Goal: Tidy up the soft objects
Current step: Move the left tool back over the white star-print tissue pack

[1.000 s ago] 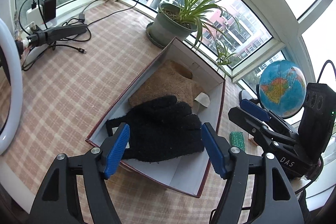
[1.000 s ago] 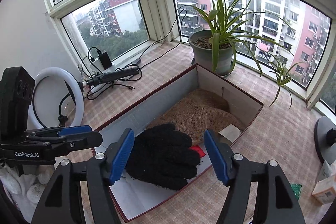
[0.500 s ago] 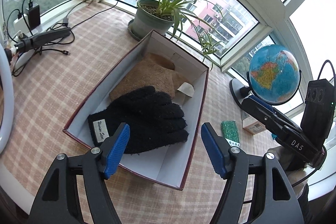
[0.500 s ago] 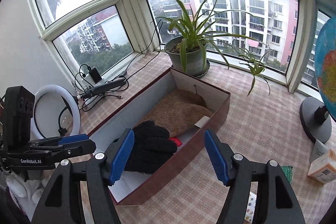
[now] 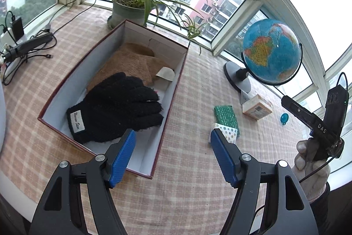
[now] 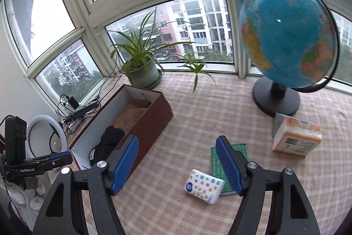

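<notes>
You are in a home, at a bay-window nook high in an apartment block. Curved windows (image 6: pixel 167 21) look out on other residential towers. A checked cloth covers the table (image 5: pixel 198 85), which carries a potted spider plant (image 5: pixel 132 6), a desk globe (image 6: pixel 288 36), a ring light (image 6: pixel 47 133) and a tangle of chargers and cables (image 5: pixel 24 45).

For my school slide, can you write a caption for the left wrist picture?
Open left gripper above a checked cloth, beside a box holding black gloves, globe nearby.
</notes>
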Available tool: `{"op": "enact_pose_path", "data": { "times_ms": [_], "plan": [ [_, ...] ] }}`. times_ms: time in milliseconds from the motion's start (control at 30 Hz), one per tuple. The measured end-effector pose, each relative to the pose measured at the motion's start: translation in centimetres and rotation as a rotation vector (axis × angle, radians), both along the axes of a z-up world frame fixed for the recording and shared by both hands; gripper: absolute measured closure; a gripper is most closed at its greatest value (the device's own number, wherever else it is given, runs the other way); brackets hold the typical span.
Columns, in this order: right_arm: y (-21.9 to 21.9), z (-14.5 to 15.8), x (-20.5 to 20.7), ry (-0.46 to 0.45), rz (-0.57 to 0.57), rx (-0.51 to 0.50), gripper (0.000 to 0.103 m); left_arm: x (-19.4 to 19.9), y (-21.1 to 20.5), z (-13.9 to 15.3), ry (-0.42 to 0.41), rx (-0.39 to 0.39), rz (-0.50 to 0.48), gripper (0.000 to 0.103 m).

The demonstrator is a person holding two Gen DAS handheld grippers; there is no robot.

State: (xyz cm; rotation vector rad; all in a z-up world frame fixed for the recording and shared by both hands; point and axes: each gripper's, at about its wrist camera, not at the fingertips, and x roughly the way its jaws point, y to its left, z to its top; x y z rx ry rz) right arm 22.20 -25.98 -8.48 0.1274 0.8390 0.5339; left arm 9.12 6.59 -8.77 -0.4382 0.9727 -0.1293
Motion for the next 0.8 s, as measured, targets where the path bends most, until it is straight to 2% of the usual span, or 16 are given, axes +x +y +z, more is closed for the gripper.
{"op": "enact_pose_path", "data": {
  "times_ms": [167, 233, 400, 533, 633, 800],
  "plan": [
    [-5.0, -0.7, -0.7, 0.018, -0.074, -0.002, 0.026, 0.3, -4.7, 0.3, -0.009, 0.056, -0.109, 0.033],
    [-6.7, -1.1, -1.1, 0.028, -0.096, -0.005, 0.025, 0.6, -7.1, 0.2, -0.015, 0.085, -0.183, 0.03],
    [-10.0, -2.2, -2.1, 0.057, -0.124, -0.002, 0.025, 1.4, -12.5, -0.7, 0.009, 0.159, -0.314, 0.03],
    [-12.4, -3.1, -2.5, 0.074, -0.147, 0.004, 0.025, 2.5, -15.9, -1.7, 0.027, 0.202, -0.338, 0.029],
    [-13.7, -3.8, -2.4, 0.088, -0.159, 0.008, 0.025, 3.4, -18.0, -3.1, 0.06, 0.187, -0.353, 0.029],
    [-15.3, -4.7, -1.6, 0.107, -0.165, 0.021, 0.025, 5.2, -20.8, -6.3, 0.141, 0.204, -0.353, 0.029]
  ]
}}
